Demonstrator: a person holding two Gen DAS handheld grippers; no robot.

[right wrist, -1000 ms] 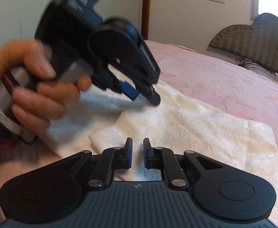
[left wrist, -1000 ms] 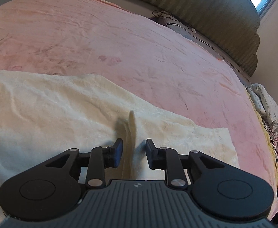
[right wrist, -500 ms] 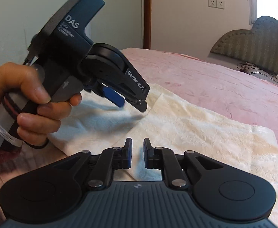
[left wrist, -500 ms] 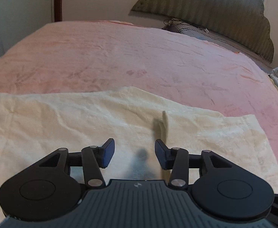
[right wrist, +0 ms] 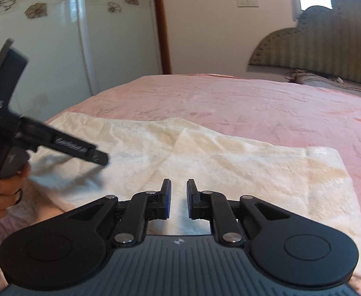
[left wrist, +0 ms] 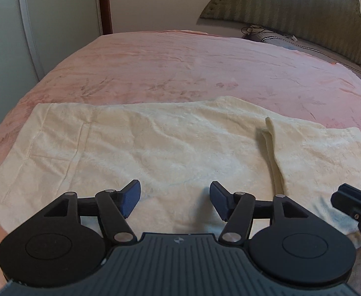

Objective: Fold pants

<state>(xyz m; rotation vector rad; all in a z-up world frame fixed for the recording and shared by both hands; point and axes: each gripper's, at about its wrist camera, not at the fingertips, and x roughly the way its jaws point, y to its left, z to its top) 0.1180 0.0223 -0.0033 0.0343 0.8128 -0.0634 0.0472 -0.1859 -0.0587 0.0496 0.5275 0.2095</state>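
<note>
Cream pants lie spread flat on the pink bed. The left gripper hovers above them, jaws wide and empty. The right gripper has jaws nearly together, seemingly pinching nothing, above the pants' near edge

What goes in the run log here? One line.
left gripper open, empty | right gripper narrowly open, empty | pants flat on bed

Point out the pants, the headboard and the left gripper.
pants (left wrist: 155, 153): left wrist view, middle of the cream fabric.
headboard (right wrist: 328, 49): right wrist view, ribbed front.
left gripper (left wrist: 175, 201): left wrist view, gap between open fingertips.
</note>
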